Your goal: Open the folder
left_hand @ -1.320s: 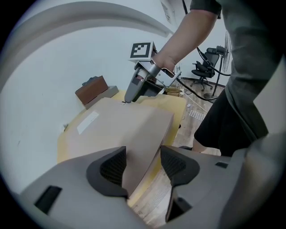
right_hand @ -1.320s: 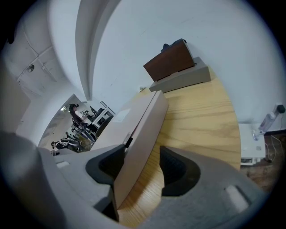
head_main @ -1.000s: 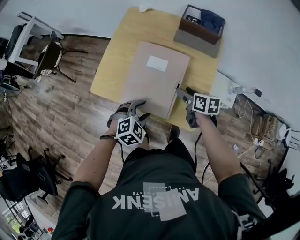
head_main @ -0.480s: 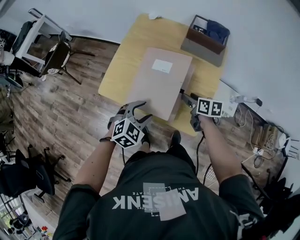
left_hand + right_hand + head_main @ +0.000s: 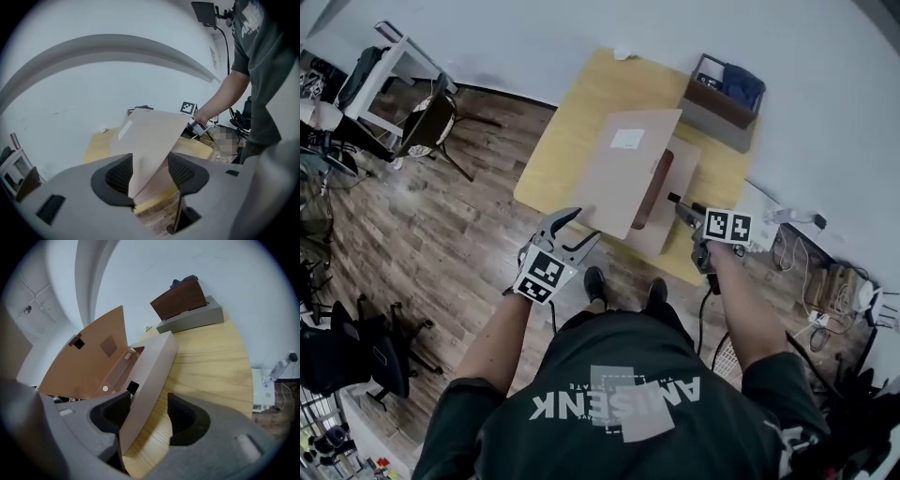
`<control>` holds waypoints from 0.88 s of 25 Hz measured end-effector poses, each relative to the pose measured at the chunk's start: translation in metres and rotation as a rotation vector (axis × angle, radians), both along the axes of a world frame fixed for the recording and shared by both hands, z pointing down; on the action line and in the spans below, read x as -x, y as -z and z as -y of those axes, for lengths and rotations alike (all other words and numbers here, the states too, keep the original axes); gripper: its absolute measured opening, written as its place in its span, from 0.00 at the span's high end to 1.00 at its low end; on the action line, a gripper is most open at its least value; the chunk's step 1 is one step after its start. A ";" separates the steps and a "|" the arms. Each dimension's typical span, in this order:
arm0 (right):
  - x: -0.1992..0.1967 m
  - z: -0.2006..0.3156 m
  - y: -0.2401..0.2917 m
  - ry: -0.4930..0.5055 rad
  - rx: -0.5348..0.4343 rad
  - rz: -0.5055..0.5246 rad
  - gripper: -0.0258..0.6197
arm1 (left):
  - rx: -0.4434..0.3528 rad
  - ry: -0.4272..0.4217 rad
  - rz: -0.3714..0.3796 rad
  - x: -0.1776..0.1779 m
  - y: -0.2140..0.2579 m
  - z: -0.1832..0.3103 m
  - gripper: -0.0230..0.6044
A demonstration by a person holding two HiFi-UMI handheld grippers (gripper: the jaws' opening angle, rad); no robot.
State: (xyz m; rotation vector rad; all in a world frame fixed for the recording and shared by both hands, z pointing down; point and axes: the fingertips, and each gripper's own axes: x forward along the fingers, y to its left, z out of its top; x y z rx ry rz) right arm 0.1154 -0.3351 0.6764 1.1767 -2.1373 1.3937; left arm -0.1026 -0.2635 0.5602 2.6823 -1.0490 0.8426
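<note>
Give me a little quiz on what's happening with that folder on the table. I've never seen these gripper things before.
1. True or false: the folder's cover is raised off its base.
2. Multiple choice: what runs between the open jaws of the left gripper? A the cover's edge; B a chair leg; C a cable.
3. Short answer: is the white label on the cover's outer or inner face?
Key: 1 true; 2 A; 3 outer.
</note>
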 end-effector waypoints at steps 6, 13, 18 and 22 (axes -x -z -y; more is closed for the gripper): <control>-0.002 0.000 0.000 -0.020 -0.001 -0.022 0.60 | -0.077 0.107 -0.043 0.035 0.022 0.016 0.59; -0.001 -0.002 0.001 -0.033 -0.005 -0.038 0.60 | -0.045 0.270 -0.140 0.089 0.029 0.029 0.61; 0.004 -0.001 0.004 -0.031 -0.016 -0.068 0.60 | -0.059 0.406 -0.170 0.139 0.027 0.050 0.66; 0.005 -0.002 0.004 -0.029 -0.016 -0.093 0.60 | -0.052 0.407 -0.184 0.152 0.024 0.060 0.66</control>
